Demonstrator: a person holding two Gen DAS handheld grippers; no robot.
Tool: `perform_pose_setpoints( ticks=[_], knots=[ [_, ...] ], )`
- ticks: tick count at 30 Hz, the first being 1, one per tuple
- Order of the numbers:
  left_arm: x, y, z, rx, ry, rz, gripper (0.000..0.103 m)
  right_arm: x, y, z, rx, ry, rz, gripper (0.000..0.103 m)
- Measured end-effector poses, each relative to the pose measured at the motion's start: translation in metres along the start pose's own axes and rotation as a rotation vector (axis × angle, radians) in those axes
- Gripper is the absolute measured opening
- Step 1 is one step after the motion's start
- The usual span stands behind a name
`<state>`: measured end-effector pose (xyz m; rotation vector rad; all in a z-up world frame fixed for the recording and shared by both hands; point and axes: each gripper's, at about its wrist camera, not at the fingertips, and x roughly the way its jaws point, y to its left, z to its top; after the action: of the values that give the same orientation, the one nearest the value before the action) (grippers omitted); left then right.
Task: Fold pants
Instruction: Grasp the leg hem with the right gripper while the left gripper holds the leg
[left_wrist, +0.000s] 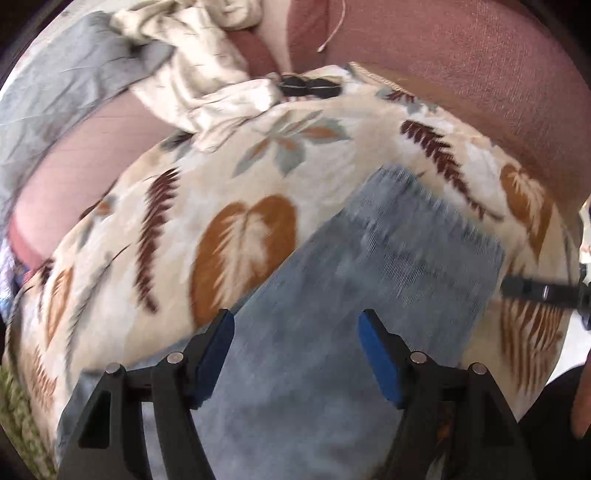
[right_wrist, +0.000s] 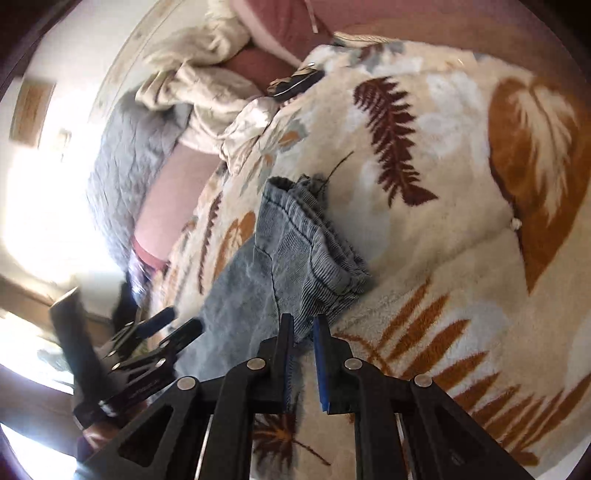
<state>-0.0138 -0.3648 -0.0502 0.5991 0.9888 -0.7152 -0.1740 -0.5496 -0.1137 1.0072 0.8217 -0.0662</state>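
The jeans (left_wrist: 369, 266) lie on a leaf-print blanket (left_wrist: 236, 155), pale blue denim folded over on itself. In the right wrist view their bunched, seamed end (right_wrist: 310, 236) points away from the camera, with layers stacked at that end.

The left gripper (left_wrist: 295, 332) hangs over the jeans with its jaws spread wide; its blue pads (left_wrist: 218, 354) stand apart and press on nothing, denim showing in the gap between them. The same gripper appears in the right wrist view (right_wrist: 173, 325) just beside the near edge of the jeans, a hand below it at the frame's edge.

The right gripper (right_wrist: 303, 328) sits at the near end of the jeans with its jaws drawn almost together. A narrow slot remains between the pads, and whether denim is pinched there cannot be told. Its tips (left_wrist: 532, 290) reach in just beside the jeans in the left wrist view.

Beyond the jeans, past the far edge of the blanket, a crumpled cream cloth (left_wrist: 192, 62) and a grey quilted cover (left_wrist: 62, 81) lie on a pink sheet (left_wrist: 461, 55). A dark object (left_wrist: 306, 86) rests at the far blanket edge.
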Motion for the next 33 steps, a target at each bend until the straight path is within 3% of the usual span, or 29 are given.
perform_pose_setpoints(
  ticks=[2,4,6,12,23,28,33],
  knots=[
    [0.009,-0.005,0.017,-0.007,0.001,-0.028,0.071,0.001,-0.003,0.001,0.029,-0.003,0.002,0.016],
    [0.017,-0.007,0.030,-0.019,0.011,-0.055,0.071,0.002,-0.006,0.002,0.052,-0.012,0.011,0.038],
    [0.028,-0.008,0.041,-0.043,0.022,-0.072,0.071,0.003,-0.012,0.004,0.084,-0.019,0.010,0.052],
    [0.053,-0.007,0.059,-0.100,0.062,-0.111,0.071,0.008,-0.027,0.010,0.159,-0.025,0.048,0.052],
    [0.062,-0.015,0.074,-0.024,0.024,-0.098,0.070,0.016,-0.032,0.013,0.185,-0.047,0.041,0.052],
    [0.062,-0.010,0.074,-0.031,0.021,-0.124,0.070,0.017,-0.033,0.012,0.183,-0.047,0.045,0.052],
    [0.063,-0.011,0.073,-0.016,0.009,-0.105,0.070,0.017,-0.034,0.012,0.180,-0.046,0.048,0.052]
  ],
)
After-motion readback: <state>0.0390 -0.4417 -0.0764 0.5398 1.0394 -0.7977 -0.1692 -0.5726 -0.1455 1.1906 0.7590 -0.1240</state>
